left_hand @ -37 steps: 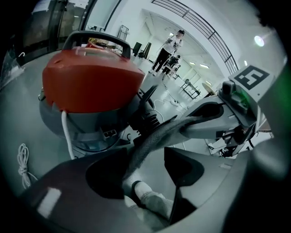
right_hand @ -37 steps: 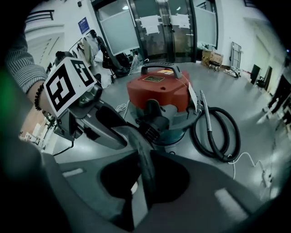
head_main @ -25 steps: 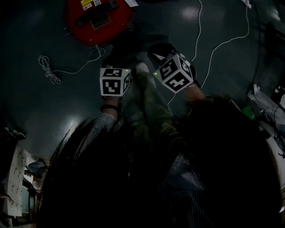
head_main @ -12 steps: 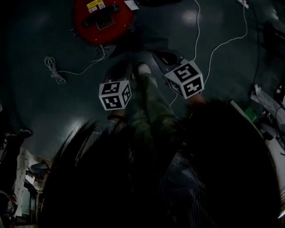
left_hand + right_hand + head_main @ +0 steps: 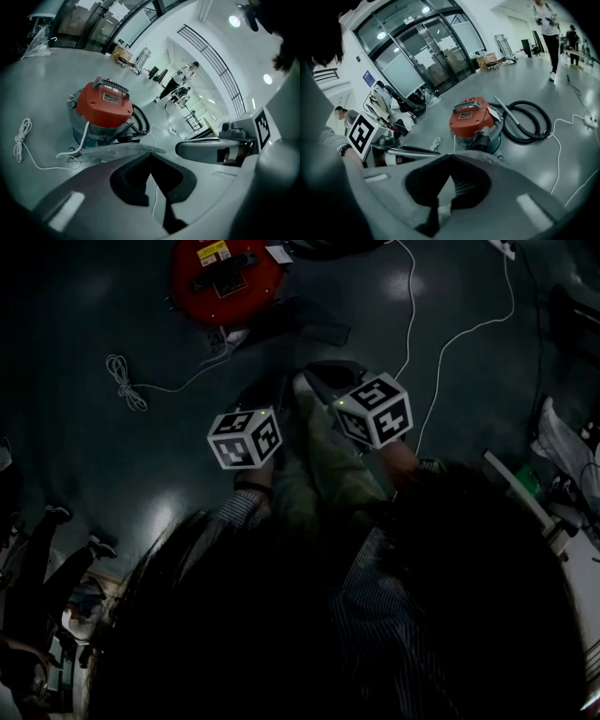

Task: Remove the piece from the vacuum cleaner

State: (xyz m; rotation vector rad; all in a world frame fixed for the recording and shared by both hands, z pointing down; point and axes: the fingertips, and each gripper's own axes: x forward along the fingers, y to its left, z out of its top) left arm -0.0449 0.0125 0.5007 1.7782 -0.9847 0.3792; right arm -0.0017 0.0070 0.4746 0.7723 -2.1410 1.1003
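Note:
A vacuum cleaner (image 5: 225,277) with a red lid and grey drum stands on the floor ahead of me (image 5: 105,105) (image 5: 471,117). Its black hose (image 5: 529,122) coils beside it, with a grey wand (image 5: 506,110) lying across it. My left gripper (image 5: 150,153) is shut with nothing between its tips, well short of the vacuum. My right gripper (image 5: 450,155) is also shut and empty. In the head view both marker cubes, left (image 5: 246,437) and right (image 5: 375,411), hover above the person's legs. Each gripper shows in the other's view.
A white cord (image 5: 127,390) lies bundled on the floor left of the vacuum, and another white cable (image 5: 441,343) runs across the floor to the right. Glass doors (image 5: 426,51) and cluttered furniture (image 5: 389,108) stand behind. People (image 5: 548,28) are in the distance.
In the head view both marker cubes have dropped lower in the picture, farther from the vacuum, and the vacuum has drifted slightly right. The jaws themselves are too dark to follow.

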